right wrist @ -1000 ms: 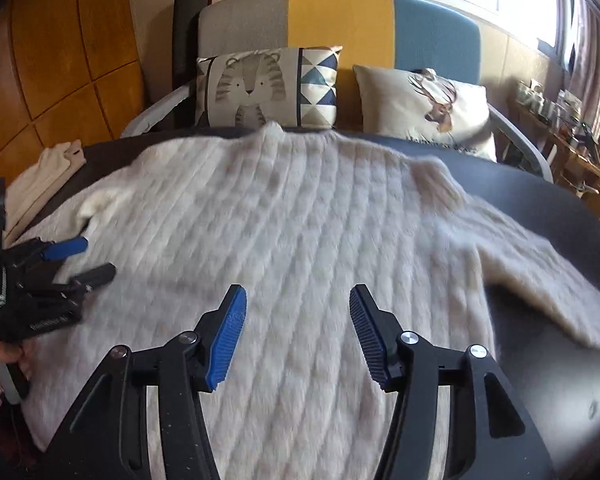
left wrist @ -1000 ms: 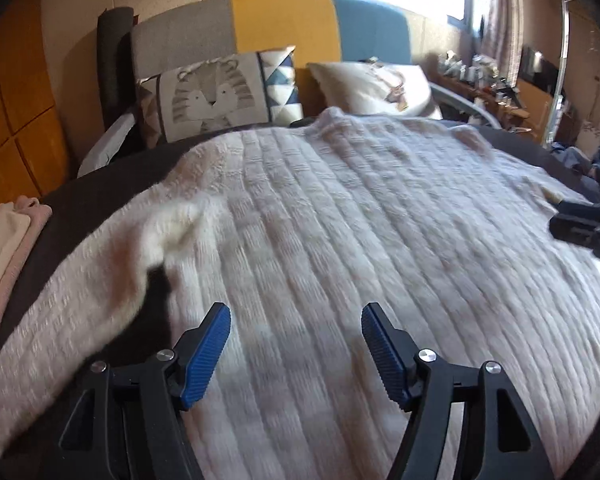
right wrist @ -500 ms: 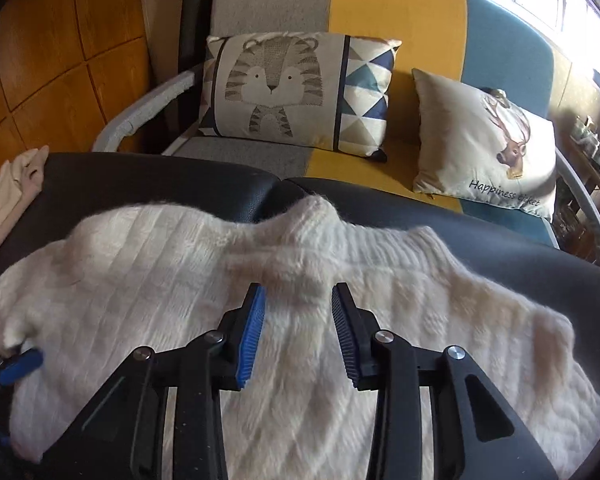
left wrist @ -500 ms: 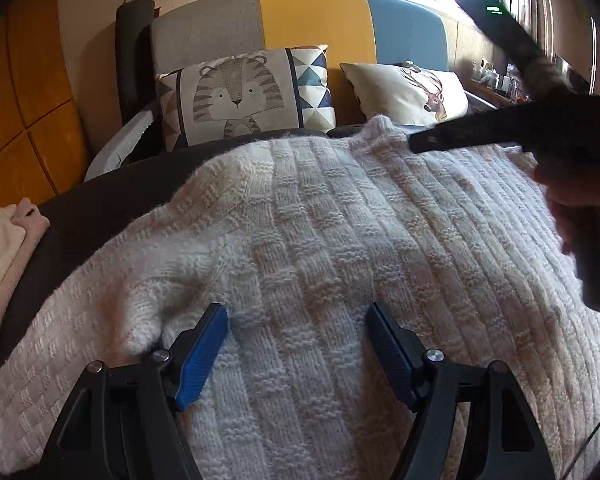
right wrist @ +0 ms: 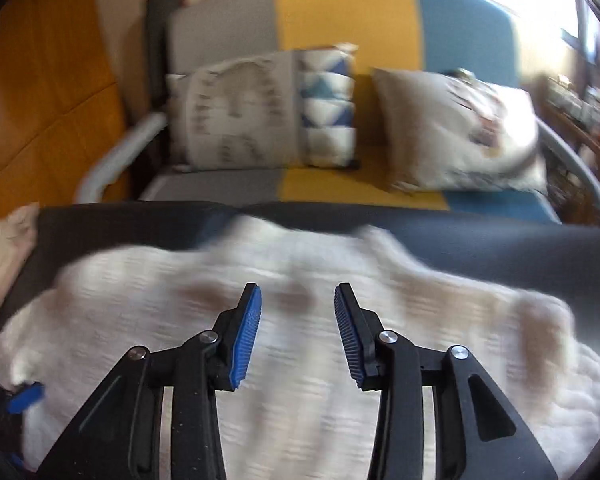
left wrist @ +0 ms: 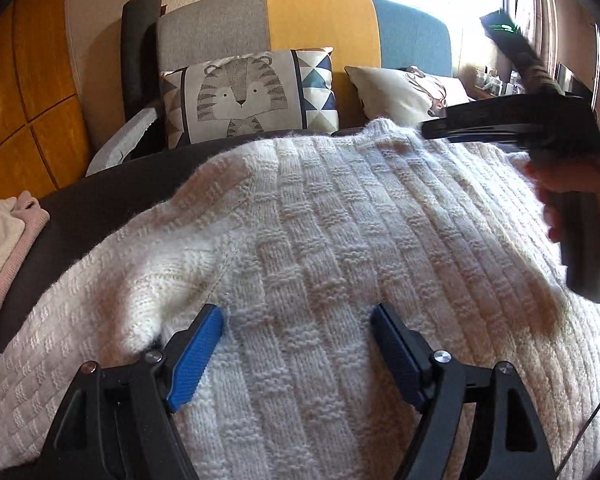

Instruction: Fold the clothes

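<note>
Knitwear covered most of the dark padded surface [left wrist: 100, 196]: a cream sweater [left wrist: 340, 260] lay spread flat on it, collar at the far edge and one sleeve trailing toward the near left. The left gripper [left wrist: 298, 350] hung low over the sweater's near part beside the sleeve seam, its jaws opening to nearly their full spread, with knit lying below the gap and neither blue pad pressing on it. The right gripper [right wrist: 297, 336], carried by a hand [left wrist: 572, 184] at the right of the left wrist view, hovered over the sweater near the collar; its jaws were partly apart and opening slightly, gripping nothing, though that view was blurred. Folded pale clothes [left wrist: 0, 240] sat at the far left edge of the surface. Beyond it stood a sofa [left wrist: 320, 20] in grey, yellow and blue, with a tiger cushion [left wrist: 244, 96] and a white cushion [left wrist: 396, 88].
</note>
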Demonstrator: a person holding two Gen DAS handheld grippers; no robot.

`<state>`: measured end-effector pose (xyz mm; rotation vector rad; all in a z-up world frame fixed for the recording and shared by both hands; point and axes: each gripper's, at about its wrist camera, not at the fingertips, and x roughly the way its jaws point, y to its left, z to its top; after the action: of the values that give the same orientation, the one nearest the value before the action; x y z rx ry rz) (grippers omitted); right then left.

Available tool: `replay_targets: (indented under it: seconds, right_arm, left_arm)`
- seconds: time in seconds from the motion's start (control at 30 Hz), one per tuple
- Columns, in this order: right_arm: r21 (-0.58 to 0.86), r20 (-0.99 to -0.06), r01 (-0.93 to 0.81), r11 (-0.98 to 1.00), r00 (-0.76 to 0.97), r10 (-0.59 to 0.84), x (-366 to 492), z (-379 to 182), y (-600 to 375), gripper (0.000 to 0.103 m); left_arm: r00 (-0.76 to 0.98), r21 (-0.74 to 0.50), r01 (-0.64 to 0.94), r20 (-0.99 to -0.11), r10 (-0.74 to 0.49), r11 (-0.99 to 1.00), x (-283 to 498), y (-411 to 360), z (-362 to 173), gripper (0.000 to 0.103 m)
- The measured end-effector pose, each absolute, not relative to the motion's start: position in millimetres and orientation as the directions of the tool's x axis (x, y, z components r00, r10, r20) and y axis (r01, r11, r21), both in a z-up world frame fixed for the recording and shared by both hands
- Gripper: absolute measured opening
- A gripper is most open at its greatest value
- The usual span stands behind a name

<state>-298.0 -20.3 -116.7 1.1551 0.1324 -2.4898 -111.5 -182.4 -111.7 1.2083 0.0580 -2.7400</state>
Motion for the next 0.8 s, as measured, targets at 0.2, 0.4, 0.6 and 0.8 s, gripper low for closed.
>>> replay_targets:
  seconds: [0.2, 0.4, 0.6, 0.8]
  right_arm:
    - [0.071, -0.779, 0.270, -0.960, -0.586, -0.222, -318, -136, 25, 0.040]
    - [0.108, -0.772, 0.303, -0.947, -0.574, -0.272, -309, -125, 36, 0.043]
    - [0.074, -0.773, 0.271, -0.960, -0.592, -0.227, -267, -110, 80, 0.043]
    - [0.044, -0.829, 0.158, -0.987, -0.545, -0.124, -267, -138, 132, 0.043]
  left_arm:
    - [-0.668, 0.033, 0.151, -0.734, -0.127, -0.988, -111, -182, -111, 0.081]
    - [-0.667, 0.047, 0.155, -0.731, -0.140, -0.987, -111, -182, -110, 0.083]
    - [-0.667, 0.059, 0.158, -0.730, -0.151, -0.986, -110, -180, -110, 0.083]
    - [-0.667, 0.085, 0.162, -0.725, -0.172, -0.983, -109, -177, -109, 0.084]
